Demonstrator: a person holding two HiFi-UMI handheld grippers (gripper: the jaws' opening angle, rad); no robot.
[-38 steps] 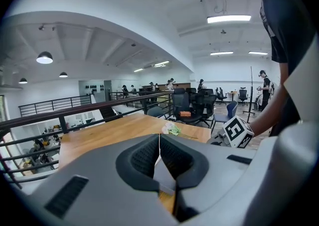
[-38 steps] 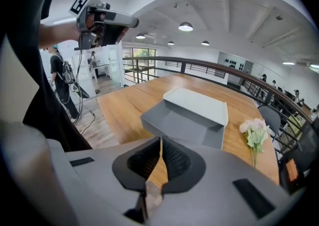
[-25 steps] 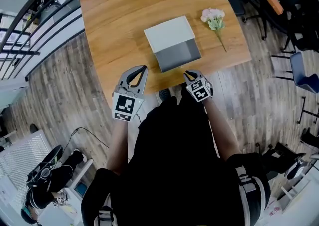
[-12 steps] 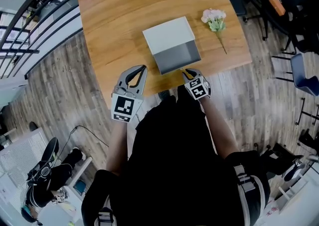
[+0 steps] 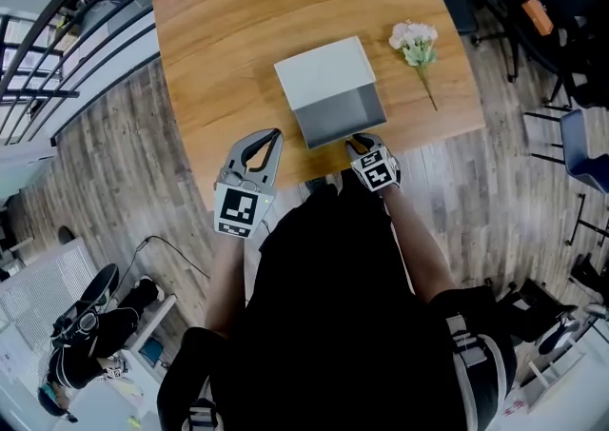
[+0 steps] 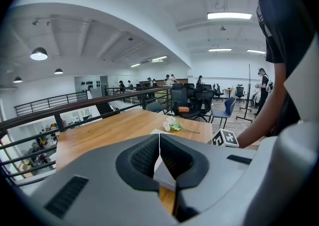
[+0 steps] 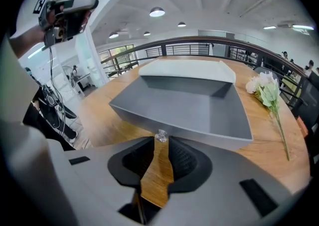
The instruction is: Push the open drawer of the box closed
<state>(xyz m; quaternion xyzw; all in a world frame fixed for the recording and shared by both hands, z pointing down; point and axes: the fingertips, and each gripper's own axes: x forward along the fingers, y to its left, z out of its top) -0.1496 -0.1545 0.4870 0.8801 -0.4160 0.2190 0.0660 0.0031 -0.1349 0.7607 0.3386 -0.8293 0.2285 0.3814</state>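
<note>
- R claw [image 5: 359, 146]: nearest item, at the near edge of the surface [image 5: 238, 20]. Jaws narrow, w/ a slim gap showing bare wood; nothing clamped. The tips sit right at the small clear knob [image 7: 161, 135] on the drawer front. Contact w/ the knob can't be confirmed.
- L claw [image 5: 269, 137]: jaws pressed together, empty. It hangs left of the drawer by the near edge, apart from the box, and plays no part in the push.
- Drawer [image 5: 341, 113]: grey, empty, pulled out toward the operator and not yet shut.
- Box [image 5: 324, 70]: white, mid-surface, directly behind the drawer; nothing braces it.
- Flower [image 5: 417, 44]: lies right of the box, apart from it.
- Step in hand (est.): the R claw is lined up on the drawer front, approx. centred at the knob, ready to push.
- Risk 1: the knob slips into the jaw gap, so the load goes onto the knob instead of the front panel. It could snag the claw on withdrawal.
- Risk 2: an off-centre push would skew the drawer and jam it partway.
- Risk 3: the unbraced box may slide away w/ the drawer, leaving the drawer open. A skewed slide could carry it toward the flower.
</note>
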